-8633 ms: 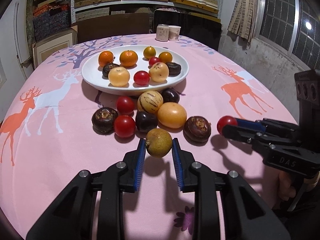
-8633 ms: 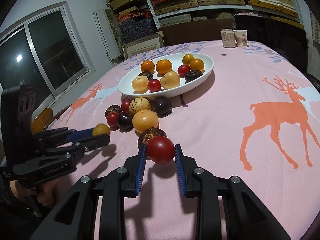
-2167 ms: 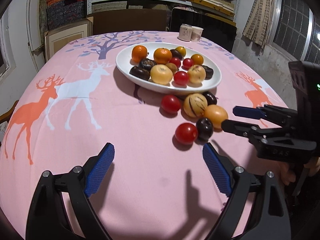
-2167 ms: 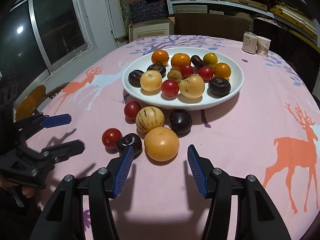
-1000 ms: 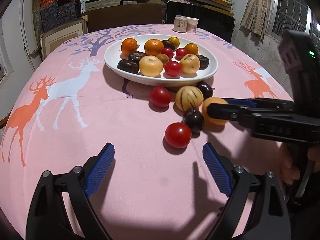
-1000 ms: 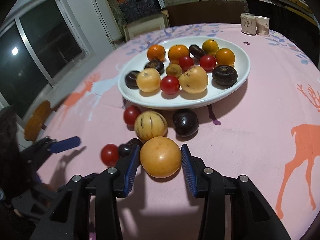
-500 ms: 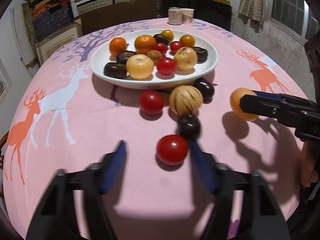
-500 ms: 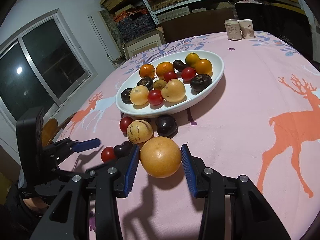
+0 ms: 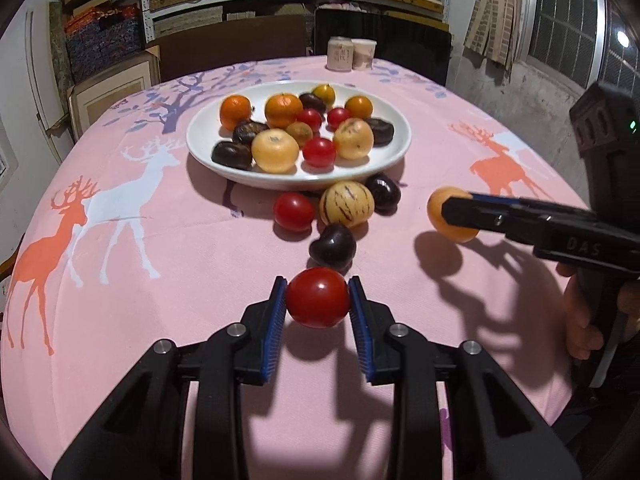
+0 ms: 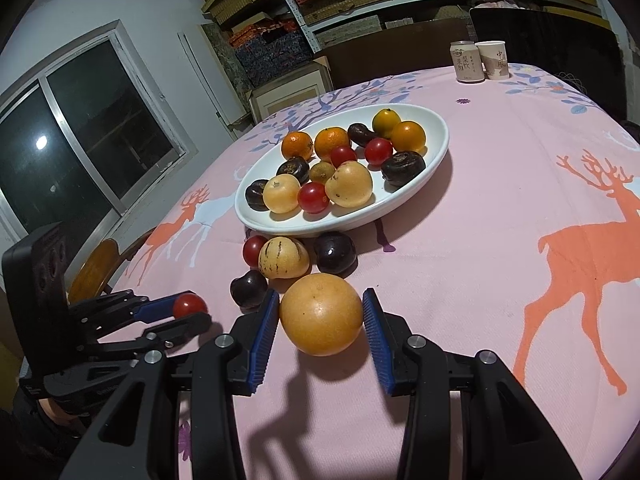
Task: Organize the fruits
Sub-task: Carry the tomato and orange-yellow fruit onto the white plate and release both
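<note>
My left gripper (image 9: 318, 292) has a red tomato (image 9: 318, 300) between its blue pads; the jaws are closing and both pads touch it. My right gripper (image 10: 322, 306) is shut on a large orange-yellow fruit (image 10: 322, 316), held just above the pink cloth. The left wrist view shows that fruit (image 9: 434, 212) at the right, in the right gripper (image 9: 445, 210). A white plate (image 9: 394, 130) with several fruits lies beyond. In front of it lie a red tomato (image 9: 293, 211), a striped melon (image 9: 346, 204) and two dark plums (image 9: 383, 193) (image 9: 333, 247).
A can (image 9: 340, 54) and a paper cup (image 9: 363, 54) stand at the table's far edge. A wooden chair (image 10: 94, 270) is by the left edge, under a window. Shelves of boxes line the back wall. A hand (image 9: 580, 332) grips the right tool.
The left jaws came in from wide open onto the near red tomato. The right gripper carried the orange-yellow fruit up and away from the loose pile, then held still.
</note>
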Demonstrator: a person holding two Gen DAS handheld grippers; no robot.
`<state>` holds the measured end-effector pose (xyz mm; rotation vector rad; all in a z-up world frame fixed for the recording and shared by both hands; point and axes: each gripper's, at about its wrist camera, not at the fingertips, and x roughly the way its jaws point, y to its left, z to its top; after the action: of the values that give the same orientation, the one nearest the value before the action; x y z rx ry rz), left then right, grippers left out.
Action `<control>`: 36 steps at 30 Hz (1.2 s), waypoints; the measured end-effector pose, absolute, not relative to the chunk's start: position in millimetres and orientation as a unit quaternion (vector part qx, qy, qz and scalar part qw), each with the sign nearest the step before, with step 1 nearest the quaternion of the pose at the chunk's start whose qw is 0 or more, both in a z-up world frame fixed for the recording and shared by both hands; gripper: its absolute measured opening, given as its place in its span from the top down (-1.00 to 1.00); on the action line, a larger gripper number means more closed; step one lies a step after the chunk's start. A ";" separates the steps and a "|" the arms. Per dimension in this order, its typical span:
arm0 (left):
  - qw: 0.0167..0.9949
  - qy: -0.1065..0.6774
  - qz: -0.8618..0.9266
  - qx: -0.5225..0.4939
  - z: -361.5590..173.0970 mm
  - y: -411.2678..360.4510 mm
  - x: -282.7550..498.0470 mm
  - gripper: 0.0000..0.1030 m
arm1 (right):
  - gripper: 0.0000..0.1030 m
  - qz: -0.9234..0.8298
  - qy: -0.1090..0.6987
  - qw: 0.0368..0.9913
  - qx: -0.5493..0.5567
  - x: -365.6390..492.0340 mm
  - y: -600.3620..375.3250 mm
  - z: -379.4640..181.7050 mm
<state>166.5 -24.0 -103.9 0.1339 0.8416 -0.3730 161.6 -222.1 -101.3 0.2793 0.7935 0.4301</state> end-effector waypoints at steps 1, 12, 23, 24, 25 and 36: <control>0.896 0.401 -0.181 0.058 -99.1 -21.3 167.5 0.41 | 0.16 0.206 0.384 0.890 0.136 163.0 -223.1 -100.4; 0.905 0.384 -0.179 0.042 -63.0 -30.8 262.6 0.41 | 0.16 0.195 0.363 0.905 0.104 224.9 -220.6 -49.0; 0.893 0.425 -0.148 0.021 -89.1 -49.8 373.1 -0.04 | 0.14 0.170 0.409 0.888 0.125 327.1 -212.3 -74.4; 0.894 0.425 -0.143 0.018 -89.5 -48.5 374.2 -0.29 | 0.08 0.170 0.409 0.888 0.126 328.7 -211.6 -76.1; 0.896 0.421 -0.139 0.010 -87.9 -45.4 372.8 -0.42 | 0.02 0.172 0.404 0.890 0.127 327.9 -212.6 -75.6; 0.912 0.383 -0.148 0.020 -73.8 -22.3 281.3 -0.71 | -0.03 0.194 0.362 0.906 0.100 250.7 -217.7 -51.7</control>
<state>281.3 -22.3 -73.8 0.0417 0.7884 -0.3059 250.7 -217.7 -51.7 0.2055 0.7485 0.3999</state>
